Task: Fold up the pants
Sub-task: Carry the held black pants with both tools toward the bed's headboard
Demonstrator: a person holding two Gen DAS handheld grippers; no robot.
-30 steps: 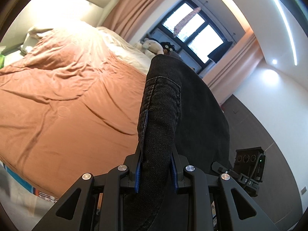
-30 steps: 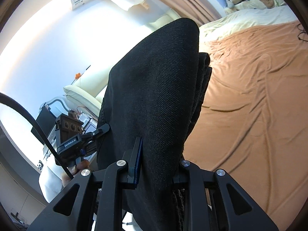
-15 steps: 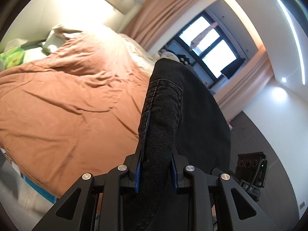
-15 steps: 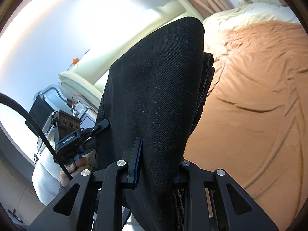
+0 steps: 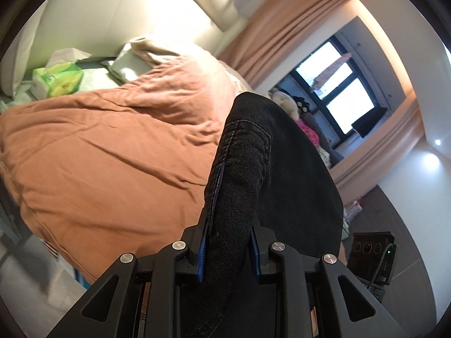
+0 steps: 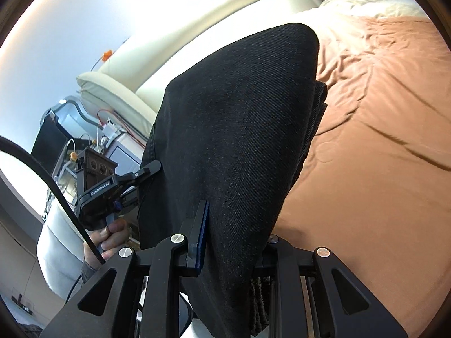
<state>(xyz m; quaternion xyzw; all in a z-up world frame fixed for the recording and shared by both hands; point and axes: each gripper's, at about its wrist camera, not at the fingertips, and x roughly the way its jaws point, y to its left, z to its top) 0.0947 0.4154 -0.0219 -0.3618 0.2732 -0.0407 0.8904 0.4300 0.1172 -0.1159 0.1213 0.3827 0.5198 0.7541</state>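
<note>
Dead center of both wrist views is the pants (image 5: pixel 253 169), black denim, bunched thick between the fingers of each gripper. Left gripper (image 5: pixel 227 242) has its jaws clamped on a stitched seam edge, blue pads pressed into the cloth on both sides. Right gripper (image 6: pixel 231 242) is gripping a fatter stack, several layers showing along the right side of the fold in its view.

What's changed: compared with a second ago the bed (image 5: pixel 98 155) has slid toward the middle of the left frame, and the pillow (image 5: pixel 146 53) and a green pack (image 5: pixel 62 80) at upper left have come into view. In the right view the headboard (image 6: pixel 197 36) fills more of the top. So both grippers look like they've swung toward the bed with the pants held up in the air, not touching the cover. My guess is this is the carry or lay-down part, with the fold itself not finished.

Textures: the denim is coarse twill, stiff enough to stand up in a hump above the jaws. The orange cover is soft and wrinkly, so it'll probably drag a bit when the pants land. The other gripper (image 6: pixel 112 194) shows at lower left of the right view, hand (image 6: pixel 110 239) on its handle.
</note>
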